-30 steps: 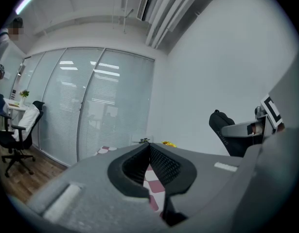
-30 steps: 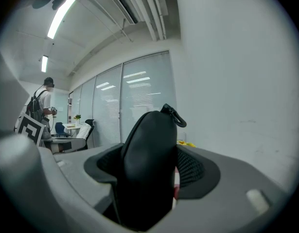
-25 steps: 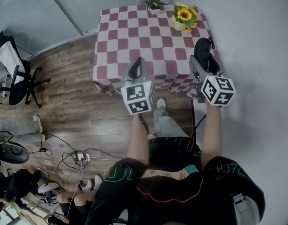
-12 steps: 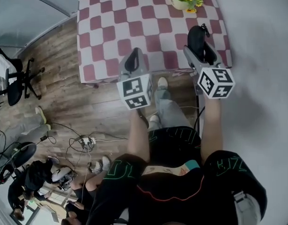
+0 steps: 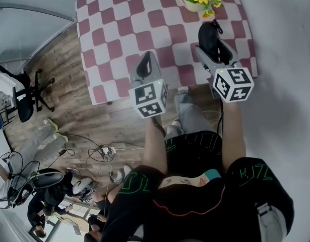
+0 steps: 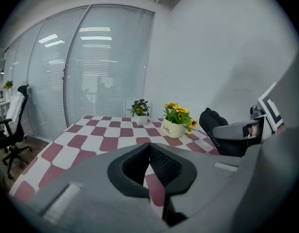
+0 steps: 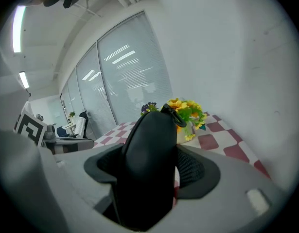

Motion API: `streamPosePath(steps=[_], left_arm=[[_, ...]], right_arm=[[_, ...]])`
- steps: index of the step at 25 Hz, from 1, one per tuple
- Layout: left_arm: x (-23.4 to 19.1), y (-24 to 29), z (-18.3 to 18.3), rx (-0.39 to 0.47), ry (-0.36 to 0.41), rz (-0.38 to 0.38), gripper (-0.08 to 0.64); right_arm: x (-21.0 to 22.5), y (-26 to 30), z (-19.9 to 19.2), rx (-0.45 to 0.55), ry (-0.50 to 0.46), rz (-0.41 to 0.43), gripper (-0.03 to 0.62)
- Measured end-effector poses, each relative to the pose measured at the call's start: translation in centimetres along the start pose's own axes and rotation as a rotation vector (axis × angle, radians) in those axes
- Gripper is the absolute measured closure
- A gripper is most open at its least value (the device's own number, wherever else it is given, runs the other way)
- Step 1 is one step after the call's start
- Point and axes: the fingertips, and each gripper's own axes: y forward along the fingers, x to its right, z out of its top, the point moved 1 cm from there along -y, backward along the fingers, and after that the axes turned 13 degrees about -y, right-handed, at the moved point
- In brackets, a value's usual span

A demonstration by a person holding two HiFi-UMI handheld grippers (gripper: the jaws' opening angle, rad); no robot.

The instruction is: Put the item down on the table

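Right gripper grips black case, lower end hidden.

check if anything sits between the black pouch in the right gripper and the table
Nothing visible does. The black pouch, clamped in the right gripper, appears to hang over the near right corner of the table, where the checked cloth is bare. The sunflower pot stands farther back, beyond the pouch.

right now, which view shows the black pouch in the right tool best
The right gripper view: the black pouch fills the frame, clamped between the right tool's jaws. The head view shows it small from above, over the checkered table's right side. The left gripper view shows only its side, at far right.
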Motion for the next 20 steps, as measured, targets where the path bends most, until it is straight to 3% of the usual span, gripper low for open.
streamPosePath(steps=[5,11,20], left_arm=[[-0.3,2.8,2.1,0.020,-0.008,0.028,0.552],[-1.6,2.5,5.5,0.067,-0.021,0.064,0.552],[-4.6,4.2,8.0,0.060,-0.014,0.044,0.552]], right_arm=[[0.6,3.5,2.7,0.021,-0.045,0.062,0.258],[-0.8,6.2,5.7,0.040,-0.070,0.125,0.258],[-3.0,10.4,8.0,0.019,-0.082,0.135,0.258]])
